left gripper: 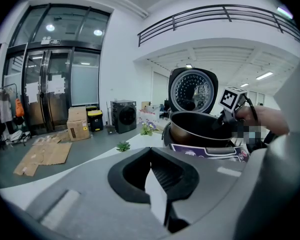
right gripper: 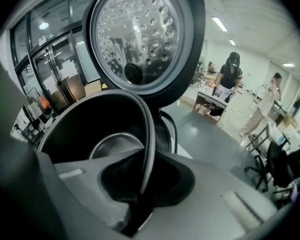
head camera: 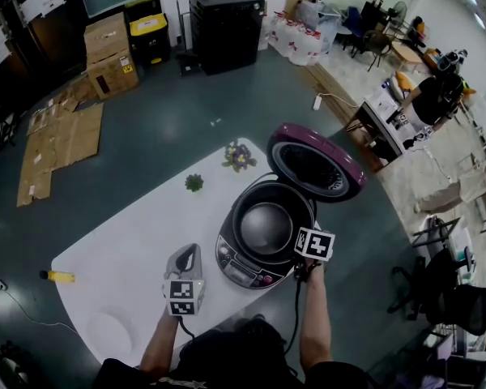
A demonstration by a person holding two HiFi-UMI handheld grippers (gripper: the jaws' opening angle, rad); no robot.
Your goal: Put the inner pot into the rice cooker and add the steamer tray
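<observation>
"Pot first: where does it sit?"

"The inner pot stands in the mouth of the rice cooker, on the white table. In the left gripper view its dark wall shows above the cooker's front, so the rim stands proud of the body. I cannot tell whether its base rests inside."

"And the lid?"

"The lid is thrown back, wide open, on the far side of the pot, its dimpled inner plate facing the right gripper's camera."

"Which tongs have the pot?"

"The right gripper has it. It is clamped on the rim at the pot's near right side, and in its own view the thin rim runs straight down between the jaws, which are drawn narrow on it."

"And the other pair?"

"The left gripper is over the table just left of the cooker, apart from it. Its jaws are together with nothing between them."

"Anything else on the table?"

"A small green plant and a flowering plant stand beyond the cooker, near the far edge. A pale round shape lies by the near left corner, too faint to name."
</observation>
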